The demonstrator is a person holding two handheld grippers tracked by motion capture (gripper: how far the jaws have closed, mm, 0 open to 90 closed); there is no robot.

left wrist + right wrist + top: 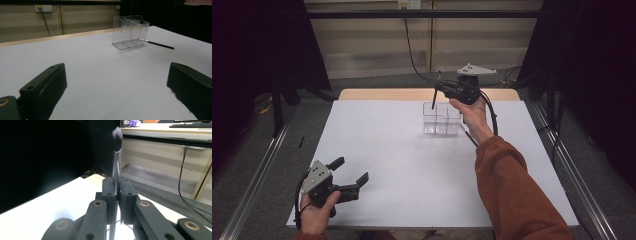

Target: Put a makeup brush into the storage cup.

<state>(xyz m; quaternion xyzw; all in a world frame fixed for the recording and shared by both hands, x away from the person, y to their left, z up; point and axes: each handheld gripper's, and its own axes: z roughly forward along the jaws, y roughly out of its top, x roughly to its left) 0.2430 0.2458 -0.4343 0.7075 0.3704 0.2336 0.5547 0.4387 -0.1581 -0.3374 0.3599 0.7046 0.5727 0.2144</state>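
Note:
My right gripper is raised over the far middle of the table, just above a clear plastic box with compartments. Its jaws are shut on the thin handle of a black brush, which stands nearly upright. In the right gripper view the brush's dark rounded head rises above the closed right gripper. A second black brush lies flat on the table beside the clear box. My left gripper rests at the near left of the table, open and holding nothing, as the left gripper view confirms.
The white table top ends in a wooden strip at its far edge. Dark curtains hang on both sides. A black cable trails from the right gripper toward the back wall. The person's orange sleeve crosses the near right.

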